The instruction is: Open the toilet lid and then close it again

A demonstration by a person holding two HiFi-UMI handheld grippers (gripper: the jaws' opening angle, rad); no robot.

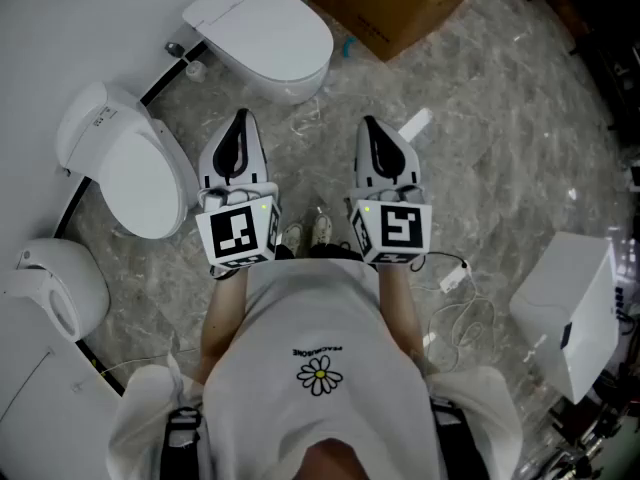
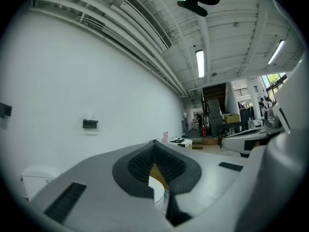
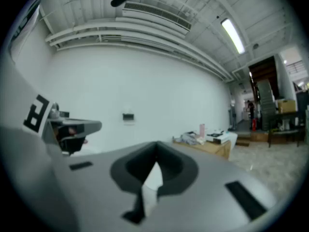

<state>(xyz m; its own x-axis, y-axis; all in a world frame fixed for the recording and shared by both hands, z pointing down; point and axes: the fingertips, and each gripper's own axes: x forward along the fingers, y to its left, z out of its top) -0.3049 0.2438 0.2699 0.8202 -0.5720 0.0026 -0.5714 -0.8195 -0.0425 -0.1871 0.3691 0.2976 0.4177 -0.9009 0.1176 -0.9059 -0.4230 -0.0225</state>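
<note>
The toilet lid lies shut on the toilet straight ahead, by the wall at the floor's far left. A second toilet stands along the same wall, nearer. The left tool and right tool are pressed together, empty and level, well short of the lid. Probably best to step closer, lower one tool and slip its tip under the lid's front rim.

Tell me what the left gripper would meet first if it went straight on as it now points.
Probably the closed toilet: in the head view the left gripper points straight at it. Height is unclear, though. The toilet may sit lower than the gripper, which could then pass above it.
</note>
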